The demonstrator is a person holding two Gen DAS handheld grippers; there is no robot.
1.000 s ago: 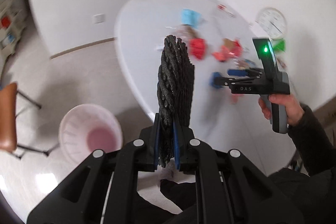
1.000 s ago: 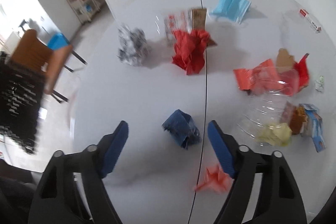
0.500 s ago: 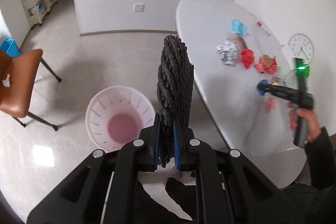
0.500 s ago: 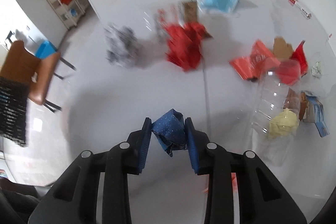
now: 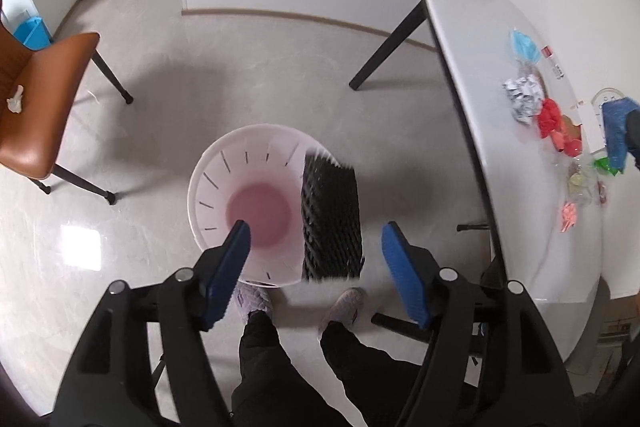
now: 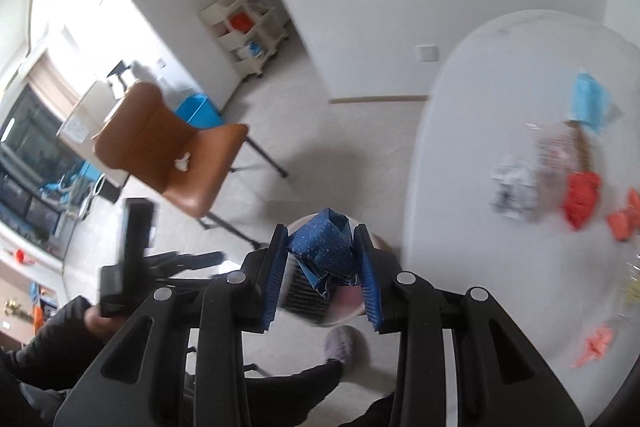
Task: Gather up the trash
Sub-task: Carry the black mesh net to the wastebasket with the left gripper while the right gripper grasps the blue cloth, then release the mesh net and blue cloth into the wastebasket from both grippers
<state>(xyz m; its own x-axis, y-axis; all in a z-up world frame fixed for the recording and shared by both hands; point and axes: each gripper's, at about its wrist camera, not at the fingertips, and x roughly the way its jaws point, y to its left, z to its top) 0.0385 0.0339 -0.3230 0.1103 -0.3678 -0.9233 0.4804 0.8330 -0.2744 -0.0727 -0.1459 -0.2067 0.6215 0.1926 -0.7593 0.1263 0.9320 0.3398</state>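
Above a white bin (image 5: 208, 183) on the floor, the left claw (image 5: 316, 241) has just been opening and stands spread, black foam netting (image 5: 330, 217) loose between its blue pads at the bin's rim. The right claw (image 6: 322, 259) pinches a crumpled blue wrapper (image 6: 324, 251), beside the littered counter (image 6: 460, 187).

Plastic, foam, paper, glossy tile

I'm seeing a smooth plastic bin (image 5: 208, 183), rough black foam netting (image 5: 330, 215), crumpled blue paper (image 6: 322, 253) and floor (image 5: 240, 67) shining glossy.
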